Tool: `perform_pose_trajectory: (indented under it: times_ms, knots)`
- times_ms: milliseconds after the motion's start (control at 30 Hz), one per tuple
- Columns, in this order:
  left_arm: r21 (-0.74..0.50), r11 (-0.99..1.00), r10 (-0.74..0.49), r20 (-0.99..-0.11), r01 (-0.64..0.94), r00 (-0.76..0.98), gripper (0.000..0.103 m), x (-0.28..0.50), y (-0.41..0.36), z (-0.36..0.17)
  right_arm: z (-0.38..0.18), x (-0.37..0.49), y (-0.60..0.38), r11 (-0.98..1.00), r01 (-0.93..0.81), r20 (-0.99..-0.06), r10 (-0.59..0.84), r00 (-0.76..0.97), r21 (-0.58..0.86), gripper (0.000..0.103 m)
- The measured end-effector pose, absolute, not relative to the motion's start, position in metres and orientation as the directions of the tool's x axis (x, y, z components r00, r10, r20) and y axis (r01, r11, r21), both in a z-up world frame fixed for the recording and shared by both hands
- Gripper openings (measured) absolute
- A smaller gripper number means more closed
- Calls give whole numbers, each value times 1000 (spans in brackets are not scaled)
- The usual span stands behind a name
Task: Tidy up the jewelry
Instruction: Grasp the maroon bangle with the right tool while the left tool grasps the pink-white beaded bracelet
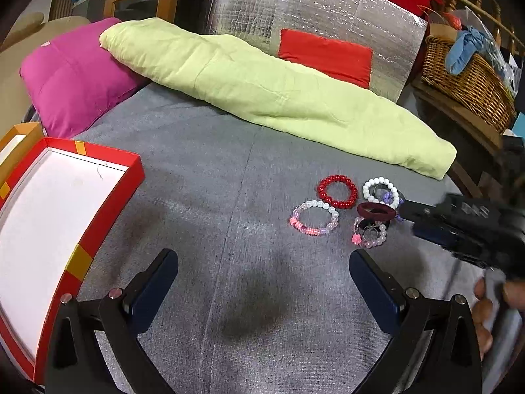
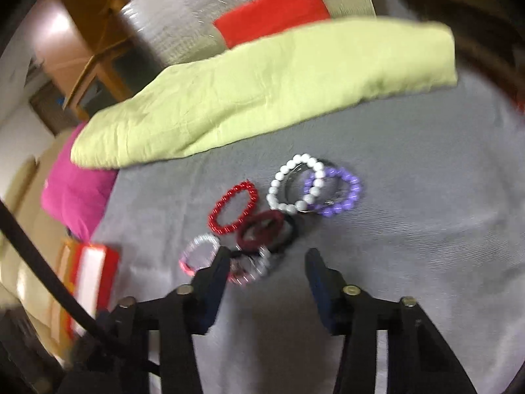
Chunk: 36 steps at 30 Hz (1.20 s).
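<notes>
Fingers on my right gripper (image 2: pixel 267 261) stand apart, empty, just short of the bracelets (image 2: pixel 282 207) clustered on the grey bed cover (image 2: pixel 410 229). My left gripper (image 1: pixel 264 264) fingers gape wide, empty, beside the open red box (image 1: pixel 108 193).

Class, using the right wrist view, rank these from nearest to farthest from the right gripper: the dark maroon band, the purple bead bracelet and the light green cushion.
Measured from the right gripper:
1. dark maroon band, just ahead of the fingertips, slightly left.
2. purple bead bracelet, farther ahead, to the right.
3. light green cushion, across the back of the grey surface.
</notes>
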<state>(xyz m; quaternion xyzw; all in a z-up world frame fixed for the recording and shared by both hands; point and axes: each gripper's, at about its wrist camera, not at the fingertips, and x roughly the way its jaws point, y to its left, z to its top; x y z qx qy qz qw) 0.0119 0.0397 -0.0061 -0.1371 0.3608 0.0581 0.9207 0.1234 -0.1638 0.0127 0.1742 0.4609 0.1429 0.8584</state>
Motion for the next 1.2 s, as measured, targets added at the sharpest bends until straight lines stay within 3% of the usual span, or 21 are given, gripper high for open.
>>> perform_pose_trajectory:
  times_ms: [67, 133, 167, 200, 600, 933, 967, 1033, 1067, 1200]
  knots:
    - [-216, 955, 0, -682, -201, 731, 103, 14, 39, -7, 3, 137, -162, 878, -46, -748, 433, 503, 477, 38]
    - [-212, 958, -3, -683, -195, 730, 103, 14, 37, -7, -3, 146, -160, 859, -32, -743, 460, 485, 511, 24]
    - [-209, 959, -2, -682, -192, 731, 103, 14, 37, -7, -6, 148, -159, 856, -31, -741, 465, 484, 516, 11]
    - [-205, 960, 1, -681, -192, 732, 103, 14, 36, -7, -6, 148, -160, 853, -29, -739, 467, 486, 520, 8]
    - [-162, 969, 27, -680, -186, 733, 103, 15, 29, -13, 11, 61, -215, 868, -124, -649, 448, 615, 481, 8]
    - [-161, 969, -3, -769, -189, 639, 100, 90, 22, -6, 9, 66, -214, 821, -189, -607, 534, 589, 539, 8]
    - [-127, 975, 15, -788, -185, 616, 90, 102, 17, -10, 8, 67, -216, 818, -183, -606, 536, 587, 546, 8]
    - [-51, 986, 41, -845, -157, 533, 43, 123, 7, -28, 7, 69, -220, 810, -171, -600, 540, 591, 561, 7]
    - [-52, 989, 21, -876, -137, 483, 9, 129, 5, -40, 8, 70, -221, 808, -167, -597, 540, 593, 565, 7]
    - [-87, 990, -12, -828, -108, 560, 7, 102, 4, -23, 10, 70, -224, 800, -167, -585, 546, 600, 576, 7]
